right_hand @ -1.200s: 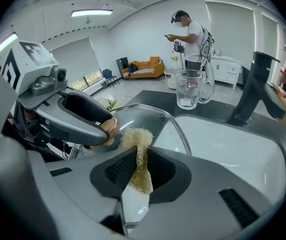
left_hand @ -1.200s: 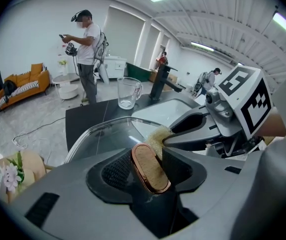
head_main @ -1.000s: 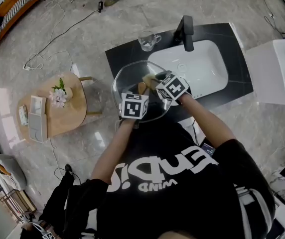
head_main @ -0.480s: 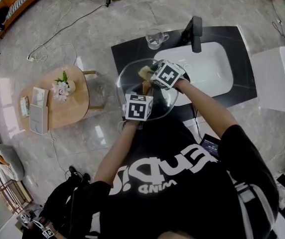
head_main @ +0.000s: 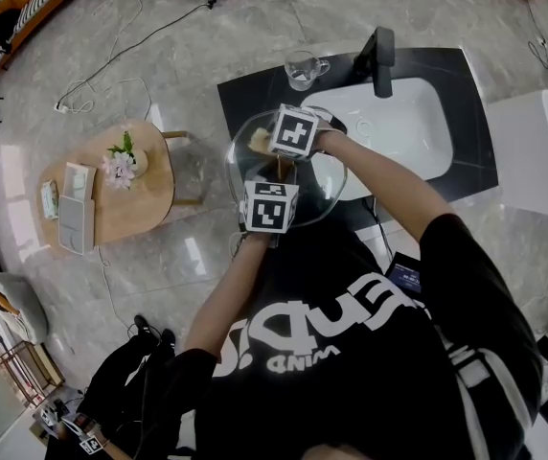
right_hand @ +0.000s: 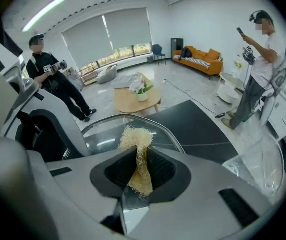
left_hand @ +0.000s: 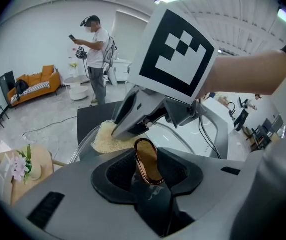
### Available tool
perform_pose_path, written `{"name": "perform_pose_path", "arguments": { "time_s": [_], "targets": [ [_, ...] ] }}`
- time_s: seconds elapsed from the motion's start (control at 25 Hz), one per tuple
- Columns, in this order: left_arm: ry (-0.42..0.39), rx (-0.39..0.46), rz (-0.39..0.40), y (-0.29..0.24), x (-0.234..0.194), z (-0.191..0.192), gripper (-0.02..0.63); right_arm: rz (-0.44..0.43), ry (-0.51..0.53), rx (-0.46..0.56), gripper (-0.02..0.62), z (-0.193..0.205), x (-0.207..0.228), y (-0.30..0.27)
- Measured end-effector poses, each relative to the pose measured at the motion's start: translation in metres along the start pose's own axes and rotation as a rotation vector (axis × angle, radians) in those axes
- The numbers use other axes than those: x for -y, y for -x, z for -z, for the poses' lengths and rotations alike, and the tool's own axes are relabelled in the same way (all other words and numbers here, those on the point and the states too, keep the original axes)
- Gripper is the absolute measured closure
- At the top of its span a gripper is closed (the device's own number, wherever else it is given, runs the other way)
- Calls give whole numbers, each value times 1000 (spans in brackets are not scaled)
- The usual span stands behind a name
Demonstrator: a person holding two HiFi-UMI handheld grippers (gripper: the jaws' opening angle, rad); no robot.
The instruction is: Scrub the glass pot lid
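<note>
Person, head view from above.
- Garment: black short-sleeved T-shirt (head_main: pixel 351 372), loose fit.
- Marking: large white block lettering (head_main: pixel 312 329) across the chest, with a smaller white line beside it.
- Sleeves (head_main: pixel 461 266): plain black, ending above the elbow.
- Side detail: white bands (head_main: pixel 475 386) at the right flank, possibly a strap or printed stripes.

Two handheld grippers work on a round clear glass pot lid (head_main: pixel 308 199) held in front of a sink.
The left gripper (head_main: pixel 276 185), under its marker cube, sits at the lid's centre, its jaws having just been closing with the brown knob (head_main: pixel 282 168) between them; the right gripper (head_main: pixel 272 142) reaches to the lid's far rim, a pale fibrous scrubbing pad (head_main: pixel 258 140) at its tip; beyond lie a black countertop (head_main: pixel 245 94), a white rectangular basin (head_main: pixel 403 127), a black tap (head_main: pixel 381 60) and a clear glass mug (head_main: pixel 303 68); a round wooden side table (head_main: pixel 145 199) stands well apart on the left
</note>
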State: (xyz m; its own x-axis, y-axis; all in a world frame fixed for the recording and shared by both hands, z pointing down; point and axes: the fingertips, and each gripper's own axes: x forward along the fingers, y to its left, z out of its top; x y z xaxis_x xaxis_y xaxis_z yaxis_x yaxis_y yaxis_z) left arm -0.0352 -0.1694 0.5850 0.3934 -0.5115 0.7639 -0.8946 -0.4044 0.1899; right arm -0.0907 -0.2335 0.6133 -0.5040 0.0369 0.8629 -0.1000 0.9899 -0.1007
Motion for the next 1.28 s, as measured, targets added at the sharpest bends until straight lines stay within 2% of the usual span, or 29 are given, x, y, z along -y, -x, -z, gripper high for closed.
{"name": "perform_pose_path", "arguments": {
  "time_s": [0.2, 0.4, 0.76, 0.96, 1.28],
  "targets": [
    [-4, 4, -11, 1, 1, 2, 463, -121, 117, -22, 538, -19, -28, -8],
    [-8, 1, -9, 0, 1, 2, 463, -139, 202, -105, 538, -15, -33, -14],
    [-18, 5, -12, 0, 2, 2, 463, -242, 181, -118, 538, -22, -44, -21],
    [-20, 9, -14, -1, 3, 3, 463, -252, 147, -75, 538, -41, -40, -20],
    [-23, 10, -16, -1, 3, 2, 463, -310, 253, -114, 538, -58, -65, -37]
  ]
}}
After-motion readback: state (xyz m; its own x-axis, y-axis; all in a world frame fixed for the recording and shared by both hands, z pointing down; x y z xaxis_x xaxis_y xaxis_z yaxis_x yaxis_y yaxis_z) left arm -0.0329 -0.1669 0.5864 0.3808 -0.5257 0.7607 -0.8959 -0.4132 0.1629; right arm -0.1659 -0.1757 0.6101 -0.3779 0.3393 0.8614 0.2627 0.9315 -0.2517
